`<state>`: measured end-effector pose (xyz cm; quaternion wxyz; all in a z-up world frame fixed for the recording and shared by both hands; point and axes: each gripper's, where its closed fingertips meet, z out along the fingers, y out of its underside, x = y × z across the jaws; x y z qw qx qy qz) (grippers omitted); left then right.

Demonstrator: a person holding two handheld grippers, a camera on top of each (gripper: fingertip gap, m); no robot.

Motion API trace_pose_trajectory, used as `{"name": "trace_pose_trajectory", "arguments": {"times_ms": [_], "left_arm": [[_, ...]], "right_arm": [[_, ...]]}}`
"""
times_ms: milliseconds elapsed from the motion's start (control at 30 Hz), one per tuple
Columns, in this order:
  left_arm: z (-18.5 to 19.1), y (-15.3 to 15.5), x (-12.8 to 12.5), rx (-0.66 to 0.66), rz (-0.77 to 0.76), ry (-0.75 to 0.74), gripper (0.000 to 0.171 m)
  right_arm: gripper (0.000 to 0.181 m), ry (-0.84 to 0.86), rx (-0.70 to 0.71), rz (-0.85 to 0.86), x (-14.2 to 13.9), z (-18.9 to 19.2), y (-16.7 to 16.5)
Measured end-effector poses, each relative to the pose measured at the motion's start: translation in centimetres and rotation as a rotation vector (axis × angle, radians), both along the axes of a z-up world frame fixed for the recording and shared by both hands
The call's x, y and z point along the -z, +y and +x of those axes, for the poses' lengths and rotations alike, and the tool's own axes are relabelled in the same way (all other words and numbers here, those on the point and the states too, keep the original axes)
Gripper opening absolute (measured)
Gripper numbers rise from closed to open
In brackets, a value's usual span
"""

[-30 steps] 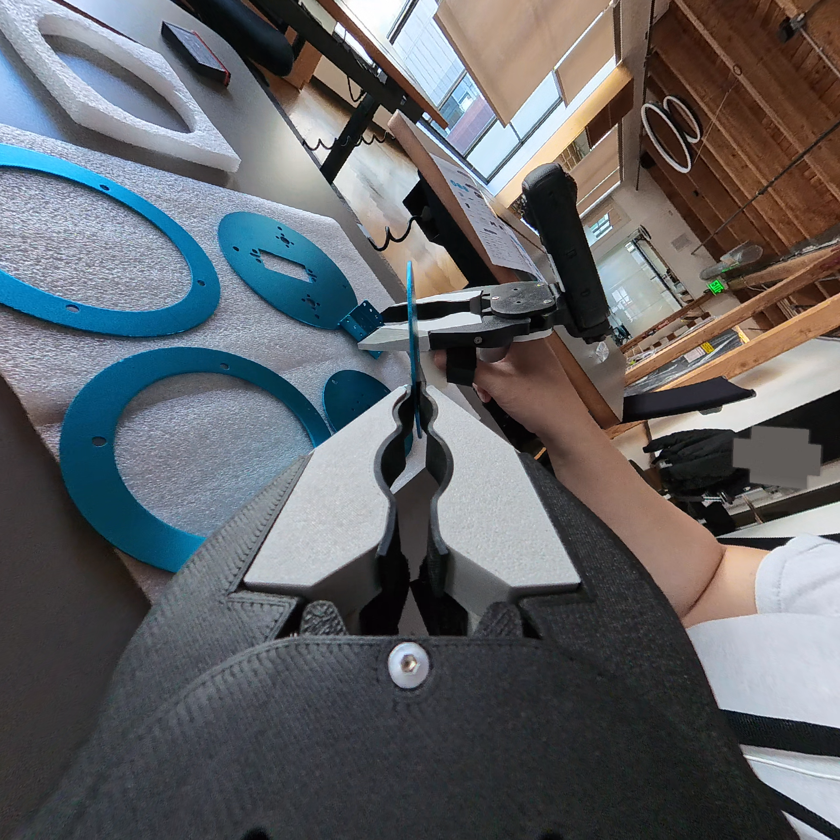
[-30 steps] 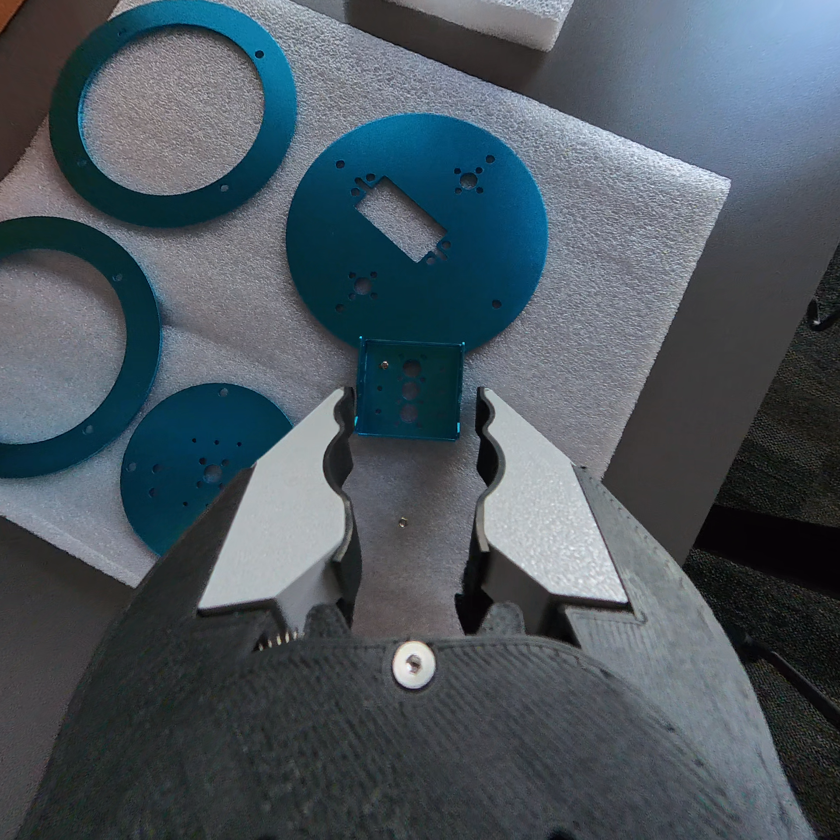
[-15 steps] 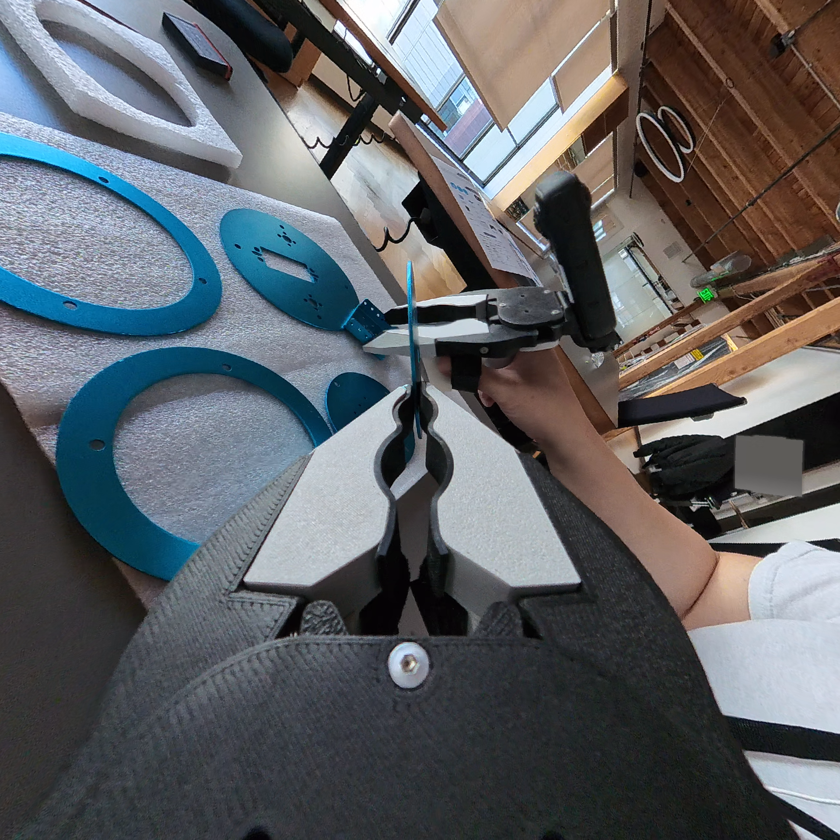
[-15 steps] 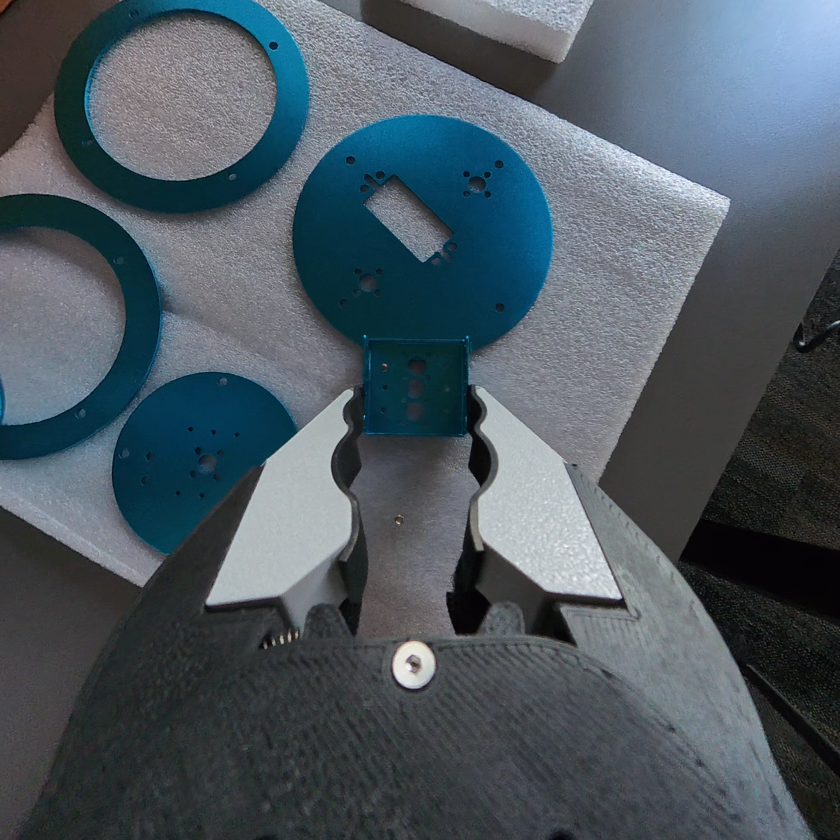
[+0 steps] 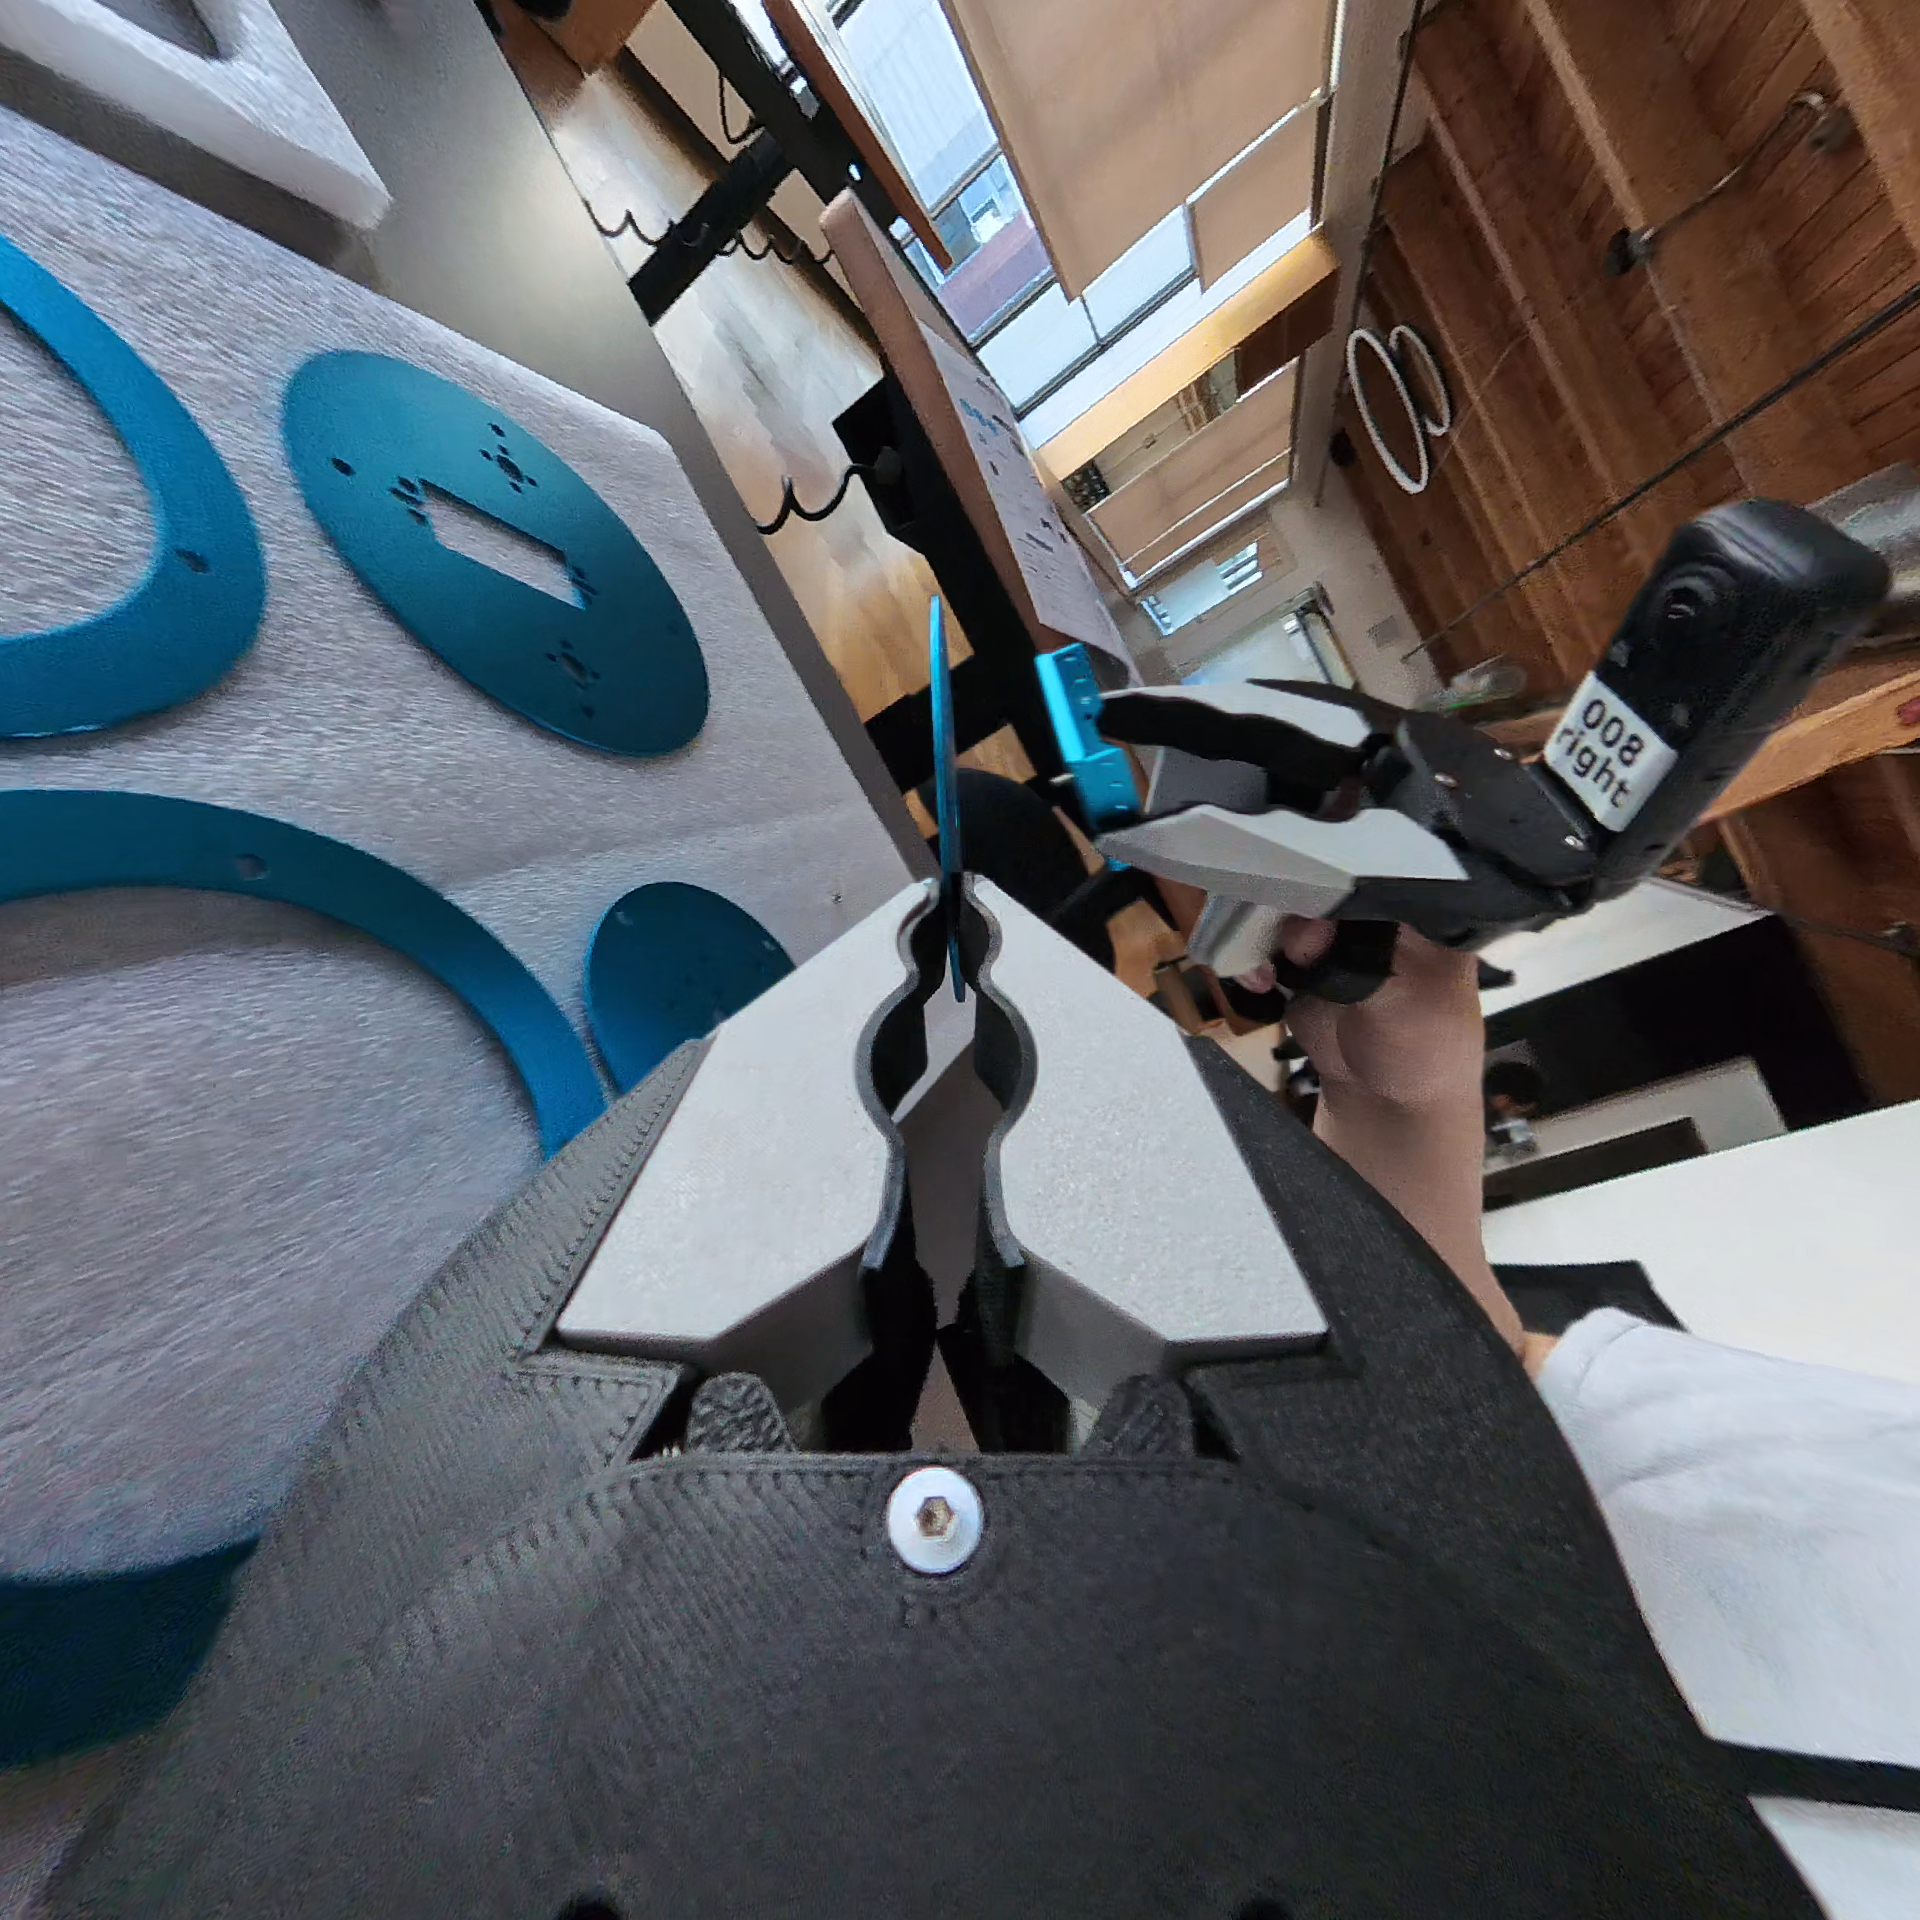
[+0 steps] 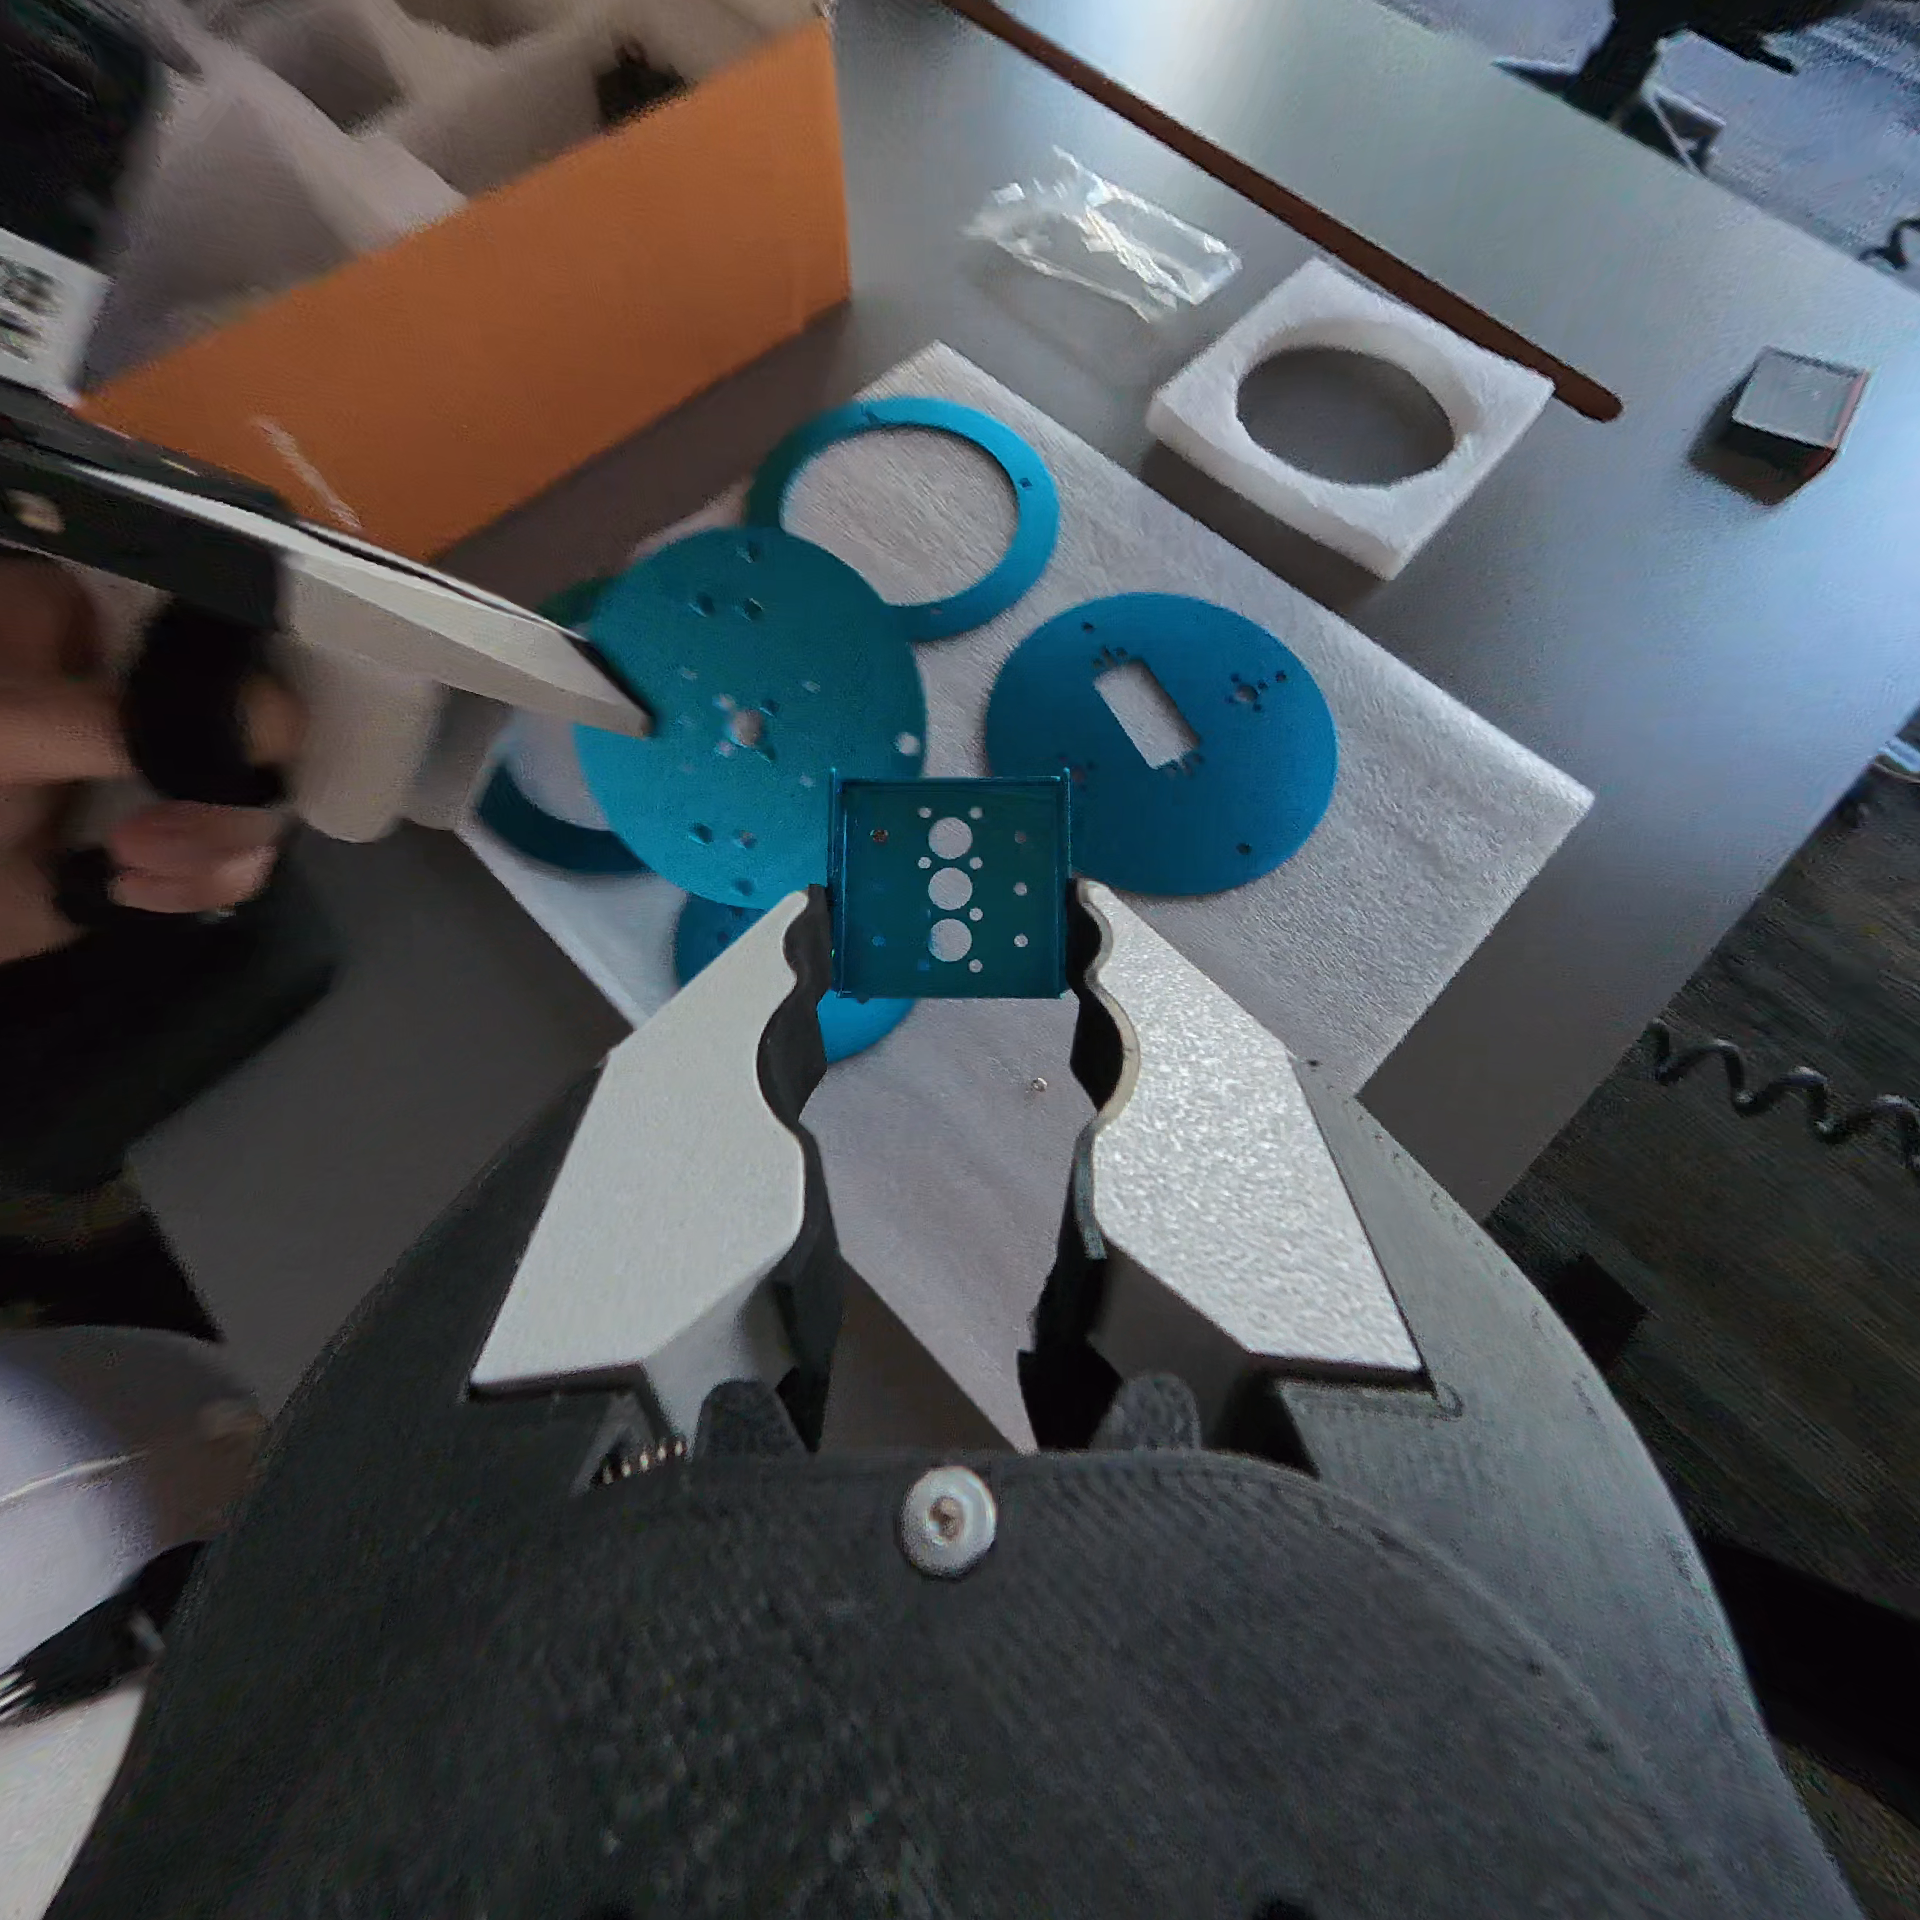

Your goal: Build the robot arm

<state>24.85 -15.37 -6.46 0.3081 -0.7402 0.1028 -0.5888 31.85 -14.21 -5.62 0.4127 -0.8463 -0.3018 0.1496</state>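
square blue bracket (image 6: 951, 891) now lifted off the foam sheet (image 6: 1351, 727), clamped in right gripper (image 6: 948, 935), beside the drilled blue disc (image 6: 748, 717), itself clamped edge-on in left gripper (image 5: 948, 914)

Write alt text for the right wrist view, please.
A right hand-held gripper grips a small square blue metal bracket in the air beside a round blue metal disc clamped in the left hand-held gripper, above a white foam sheet bearing more blue plates and rings.

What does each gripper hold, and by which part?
Left gripper: blue disc, by its rim. Right gripper: square blue bracket, by its two side walls.
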Motion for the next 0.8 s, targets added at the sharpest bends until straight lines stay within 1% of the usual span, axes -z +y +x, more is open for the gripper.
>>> {"name": "trace_pose_trajectory", "arguments": {"times_ms": [100, 167, 200, 333, 433, 600, 667, 800], "left_arm": [[2.0, 0.2, -0.4, 0.024, -0.068, -0.077, 0.000], [3.4, 0.4, -1.3, 0.037, -0.126, -0.161, 0.000], [4.1, 0.7, -1.6, 0.031, -0.144, -0.190, 0.000], [6.1, 1.8, -2.7, -0.022, -0.151, -0.223, 0.000], [7.1, 2.3, -3.4, -0.058, -0.166, -0.260, 0.000], [7.8, 3.2, -4.8, -0.127, -0.197, -0.335, 0.000], [8.2, 3.5, -5.6, -0.136, -0.218, -0.372, 0.000], [8.8, 3.9, -7.5, -0.140, -0.206, -0.397, 0.000]], "right_arm": [[0.044, 0.081, -0.111, 0.028, -3.6, -0.2, -1.3], [0.044, 0.132, -0.197, 0.006, -5.2, -0.3, -1.7], [0.044, 0.146, -0.202, -0.006, -5.6, 0.3, -1.4], [0.044, 0.202, -0.205, -0.064, -6.4, 2.4, 0.4], [0.044, 0.279, -0.239, -0.135, -7.0, 2.7, 0.9], [0.044, 0.307, -0.291, -0.257, -7.3, 2.9, 1.6], [0.044, 0.267, -0.282, -0.281, -7.4, 3.2, 2.3], [0.044, 0.141, -0.289, -0.247, -8.2, 3.1, 3.3]]}}
